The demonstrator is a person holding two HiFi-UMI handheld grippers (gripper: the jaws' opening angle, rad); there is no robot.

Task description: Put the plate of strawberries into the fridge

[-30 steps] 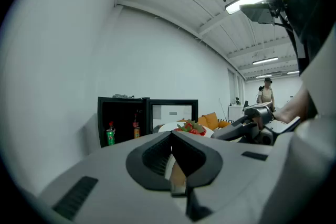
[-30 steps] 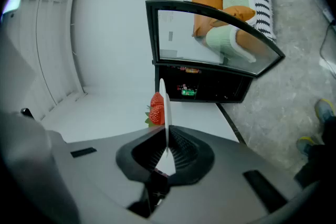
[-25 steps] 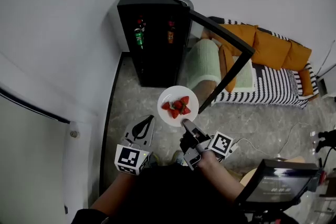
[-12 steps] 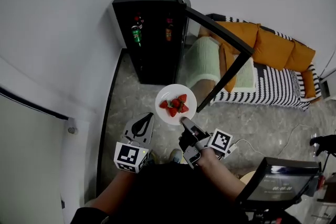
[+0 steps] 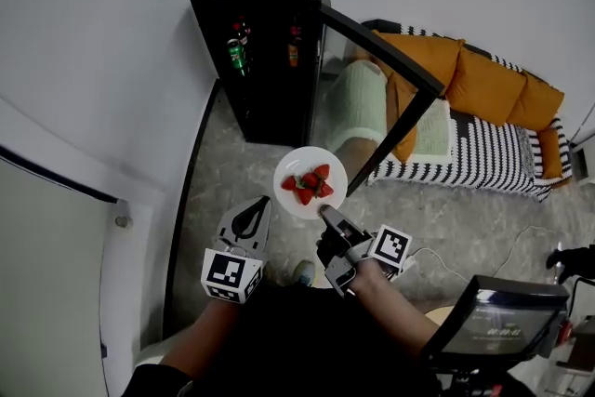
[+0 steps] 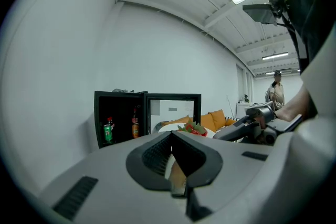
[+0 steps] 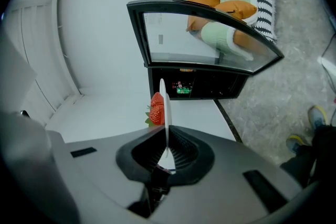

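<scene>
- Operator A: Right gripper (image 5: 326,213) status?
- Operator B: I have it clamped on the plate (image 5: 302,161) rim. The plate, carrying strawberries (image 5: 310,185), is in the air before the open fridge (image 5: 270,51).
- Operator A: Left gripper (image 5: 262,207)?
- Operator B: Jaws closed, empty.

Plate out in front of the fridge
The plate (image 5: 310,165), strawberries (image 5: 310,184) on it, sits between the fridge (image 5: 270,42) and the right gripper (image 5: 327,217). The left gripper (image 5: 249,223) is just left of it, and the sofa (image 5: 474,125) lies right, behind the door (image 5: 381,60).

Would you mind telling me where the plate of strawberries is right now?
In the head view, the plate is mid-frame, clamped by its near rim in the right gripper, in front of the open black fridge.
</scene>
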